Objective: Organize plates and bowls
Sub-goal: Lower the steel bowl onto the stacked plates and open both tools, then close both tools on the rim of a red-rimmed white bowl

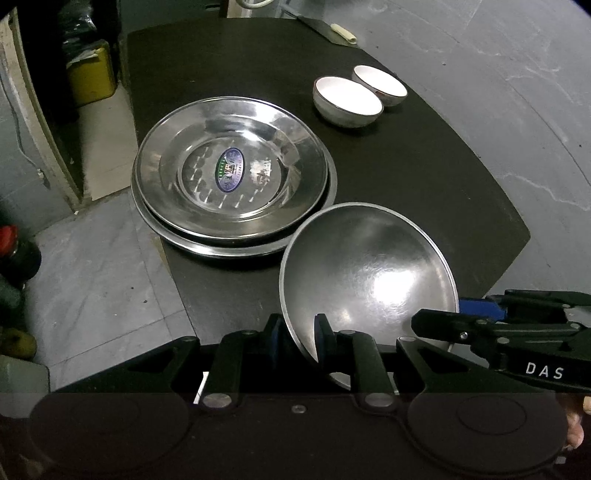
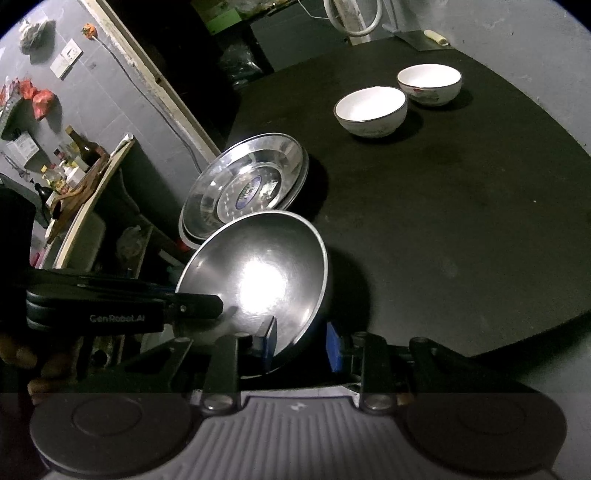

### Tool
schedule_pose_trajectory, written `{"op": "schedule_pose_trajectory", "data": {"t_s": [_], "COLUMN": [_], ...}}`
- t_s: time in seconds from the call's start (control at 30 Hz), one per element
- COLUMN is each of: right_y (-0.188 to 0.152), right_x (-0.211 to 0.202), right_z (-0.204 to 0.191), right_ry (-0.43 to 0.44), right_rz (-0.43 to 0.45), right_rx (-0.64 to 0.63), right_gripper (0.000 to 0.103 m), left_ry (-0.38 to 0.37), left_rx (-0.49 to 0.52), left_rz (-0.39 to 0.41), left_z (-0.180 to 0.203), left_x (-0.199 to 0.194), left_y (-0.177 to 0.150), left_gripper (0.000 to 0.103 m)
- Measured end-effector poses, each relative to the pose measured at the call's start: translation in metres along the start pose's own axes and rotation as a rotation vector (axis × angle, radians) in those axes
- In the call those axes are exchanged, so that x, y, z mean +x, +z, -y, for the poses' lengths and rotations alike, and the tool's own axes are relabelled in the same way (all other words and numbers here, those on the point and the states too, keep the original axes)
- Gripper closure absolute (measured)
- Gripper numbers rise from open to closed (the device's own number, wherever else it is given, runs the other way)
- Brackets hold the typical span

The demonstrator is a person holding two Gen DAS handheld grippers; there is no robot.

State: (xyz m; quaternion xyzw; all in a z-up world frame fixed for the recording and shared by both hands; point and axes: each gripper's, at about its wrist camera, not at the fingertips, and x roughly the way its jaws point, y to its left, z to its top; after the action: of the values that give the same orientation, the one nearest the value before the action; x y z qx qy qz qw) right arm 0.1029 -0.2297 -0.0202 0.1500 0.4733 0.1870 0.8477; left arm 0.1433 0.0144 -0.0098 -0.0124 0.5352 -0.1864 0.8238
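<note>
A steel bowl (image 1: 369,273) hangs tilted just above the black table (image 1: 406,166), held at two sides of its rim. My left gripper (image 1: 300,339) is shut on the near rim, one pad inside and one outside. From the right, my right gripper (image 1: 454,314) clamps the opposite rim. The right wrist view shows the same steel bowl (image 2: 258,273), with my right gripper (image 2: 302,345) shut on its wall and my left gripper (image 2: 218,306) on its left edge. A stack of steel plates (image 1: 232,173) (image 2: 243,188) lies just beyond. Two white ceramic bowls (image 1: 347,98) (image 2: 371,109) stand farther back.
A knife with a pale handle (image 1: 343,33) (image 2: 436,37) lies at the table's far edge. A yellow container (image 1: 92,74) sits on the floor to the left. A shelf with bottles (image 2: 74,155) stands along the left wall. Bare black tabletop (image 2: 443,221) spreads to the right.
</note>
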Motion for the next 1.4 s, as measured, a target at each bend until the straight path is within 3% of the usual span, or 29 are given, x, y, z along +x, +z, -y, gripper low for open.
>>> {"op": "schedule_pose_trajectory", "data": {"t_s": [0.23,0.4,0.57,0.63,0.7,0.77,0.8,0.9,1.1,1.4], "right_y": [-0.002,-0.001,0.003,0.008,0.015,0.024,0.03,0.047,0.09,0.14], "right_x": [-0.002,-0.011,-0.022,-0.024,-0.025,-0.025,-0.024,-0.02,-0.004,0.034], "right_z": [0.001,0.007,0.015,0.018,0.021,0.024,0.025,0.033,0.056,0.089], "right_ry": [0.006,0.0,-0.006,-0.01,-0.014,-0.022,-0.031,-0.051,-0.076,-0.093], "right_rz": [0.0,0.026,0.071,0.086,0.107,0.129,0.141,0.174,0.217,0.216], "right_rx": [0.0,0.016,0.04,0.045,0.044,0.035,0.029,0.023,0.044,0.06], "right_gripper": [0.068,0.061,0.049,0.045,0.031,0.022,0.018,0.013,0.008,0.006], "left_ry": [-0.004,0.011,0.012,0.011,0.002,0.007,0.02,0.037,0.068,0.106], "left_rx": [-0.003,-0.02,-0.043,-0.046,-0.044,-0.052,-0.059,-0.073,-0.069,0.031], "left_rz": [-0.01,-0.006,0.059,0.095,0.144,0.213,0.249,0.31,0.347,0.277], "left_z": [0.004,-0.004,-0.015,-0.016,-0.015,-0.014,-0.013,-0.009,0.001,0.012], "left_x": [0.0,-0.01,-0.035,-0.043,-0.048,-0.051,-0.052,-0.044,-0.009,0.058], "left_y": [-0.003,-0.009,-0.009,-0.003,0.005,0.017,0.023,0.051,0.118,0.191], "left_gripper": [0.079,0.056,0.033,0.03,0.022,0.006,0.003,0.001,0.001,0.001]}}
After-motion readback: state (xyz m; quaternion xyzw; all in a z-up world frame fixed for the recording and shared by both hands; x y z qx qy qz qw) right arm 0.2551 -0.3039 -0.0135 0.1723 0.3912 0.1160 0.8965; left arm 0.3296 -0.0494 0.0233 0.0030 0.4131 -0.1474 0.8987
